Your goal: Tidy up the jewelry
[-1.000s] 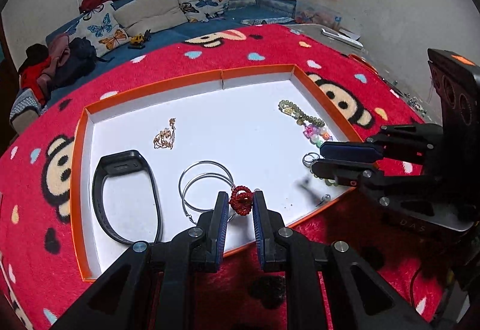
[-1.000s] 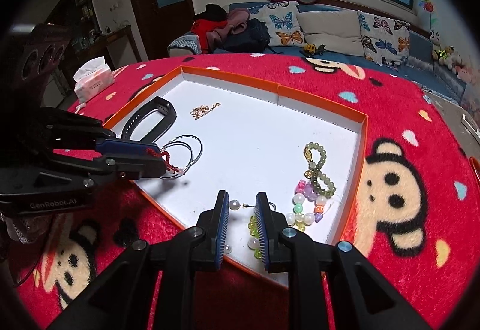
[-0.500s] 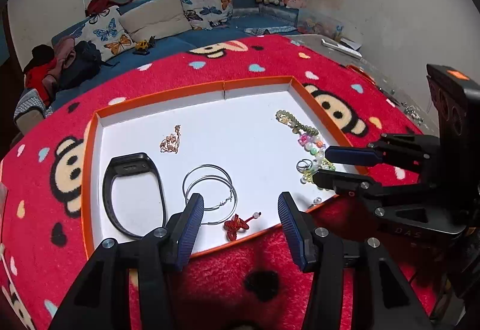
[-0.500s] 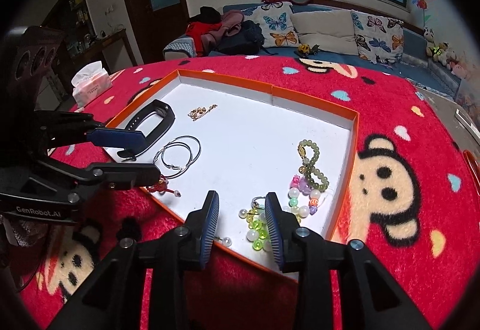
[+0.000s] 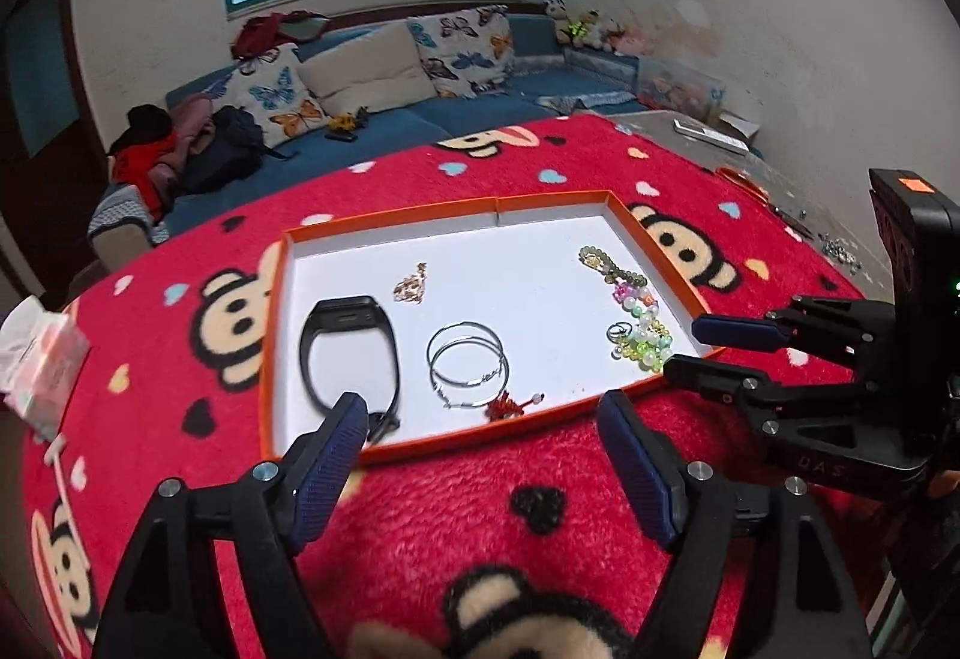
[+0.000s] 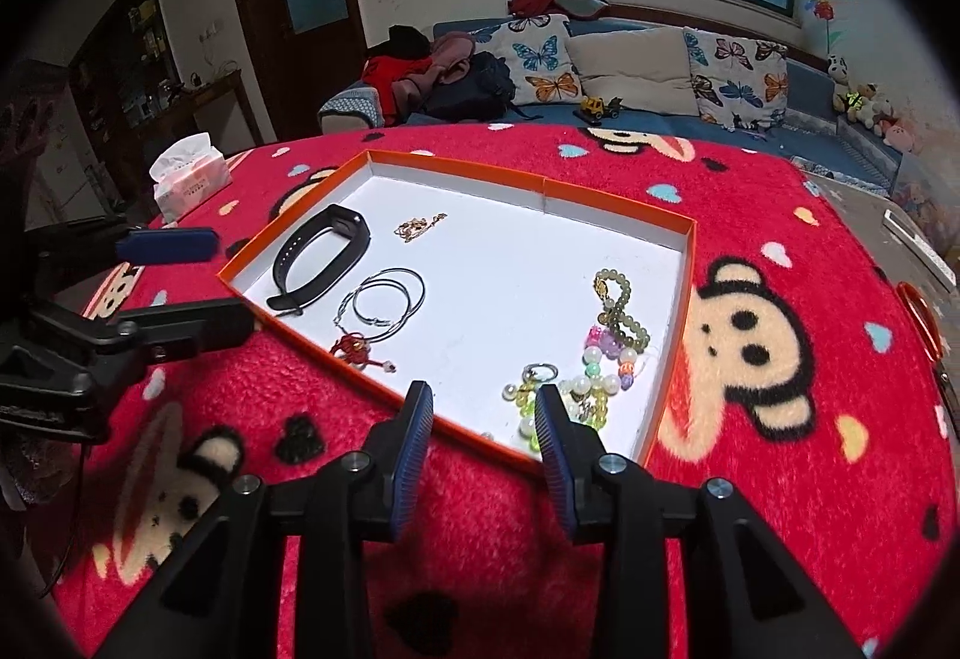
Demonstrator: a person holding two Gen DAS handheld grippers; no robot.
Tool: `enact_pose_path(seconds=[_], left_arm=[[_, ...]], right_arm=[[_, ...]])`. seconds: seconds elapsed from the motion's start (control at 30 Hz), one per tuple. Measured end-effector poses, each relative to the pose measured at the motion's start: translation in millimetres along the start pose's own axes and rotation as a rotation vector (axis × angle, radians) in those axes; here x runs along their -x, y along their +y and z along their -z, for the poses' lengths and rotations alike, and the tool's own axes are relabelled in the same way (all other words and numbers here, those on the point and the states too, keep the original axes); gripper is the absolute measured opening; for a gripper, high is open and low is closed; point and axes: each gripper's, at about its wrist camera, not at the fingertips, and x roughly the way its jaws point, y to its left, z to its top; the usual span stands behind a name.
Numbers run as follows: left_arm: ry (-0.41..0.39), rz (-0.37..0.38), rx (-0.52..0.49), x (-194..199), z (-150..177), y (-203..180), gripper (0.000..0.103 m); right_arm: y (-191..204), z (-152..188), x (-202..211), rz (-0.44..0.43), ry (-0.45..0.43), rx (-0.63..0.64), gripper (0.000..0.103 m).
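The left gripper [image 5: 480, 434] has let go of the red knot charm [image 5: 504, 407] and backed off, jaws spread wide and empty, and the right gripper [image 6: 483, 419] has parted too, holding nothing, so both placements look finished. The charm now lies in the orange-rimmed tray [image 5: 384, 221] near its front edge, just beside the 2 silver hoops [image 5: 468, 362]: a small red woven knot with a pale bead on its tail.

Worktop [image 6: 780, 215] covered in red monkey-print plush blanket [image 5: 480, 479], carrying shallow orange-rimmed white tray [image 6: 606, 200] near centre, tissue pack [image 6: 191, 174] near its far left edge, orange hoop-like item [image 6: 918, 317] at right.
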Motion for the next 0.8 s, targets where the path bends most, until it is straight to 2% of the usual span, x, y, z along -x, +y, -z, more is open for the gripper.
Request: enact_pose_path(seconds=[0.07,0.33,0.8], left_arm=[[-0.001,-0.012,0.007,8.0,6.1,0.1,0.089],[-0.012,-0.084,0.013,36.9,38.8,-3.6,0.090],[-0.022,-0.128,0.074,72.5,75.6,1.2,0.090]], right_arm=[[3.6,2.7,3.5,0.009,-0.001,0.001,0.042],[14.4,16.7,17.9,0.028,-0.005,-0.019,0.045],[36.9,38.9,35.3,0.039,0.001,-0.028,0.046]])
